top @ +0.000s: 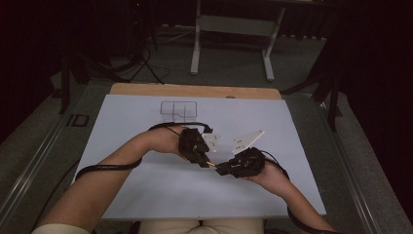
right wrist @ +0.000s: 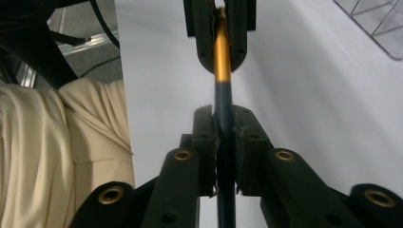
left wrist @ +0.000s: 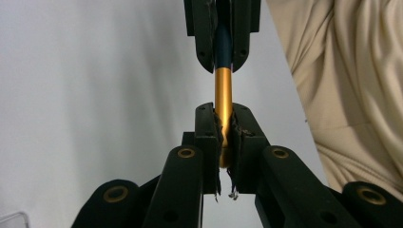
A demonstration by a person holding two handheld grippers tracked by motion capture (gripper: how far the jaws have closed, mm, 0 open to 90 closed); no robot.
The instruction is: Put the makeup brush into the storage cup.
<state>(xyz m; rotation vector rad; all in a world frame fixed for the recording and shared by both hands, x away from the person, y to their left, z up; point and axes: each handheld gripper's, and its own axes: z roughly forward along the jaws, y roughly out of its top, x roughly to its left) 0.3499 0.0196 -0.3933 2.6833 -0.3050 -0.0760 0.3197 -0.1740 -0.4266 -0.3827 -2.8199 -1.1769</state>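
A slim pen (top: 212,164), gold at one end and dark blue at the other, hangs above the middle of the white mat (top: 146,185), held between both grippers. My left gripper (top: 207,161) is shut on the gold end (left wrist: 223,90); in the left gripper view its jaws (left wrist: 223,114) pinch the gold tube. My right gripper (top: 220,168) is shut on the dark blue barrel (right wrist: 223,97), with its tips (right wrist: 223,116) facing the left one. Each gripper view shows the other gripper at the top, closed round the pen: the right gripper (left wrist: 222,61) and the left gripper (right wrist: 219,61).
A clear compartment tray (top: 178,111) stands at the far middle of the mat and shows as a corner (right wrist: 375,23) in the right gripper view. The wooden table edge (top: 195,90) lies behind it. Cream clothing of the person (left wrist: 351,95) is close by. Cables trail from both grippers.
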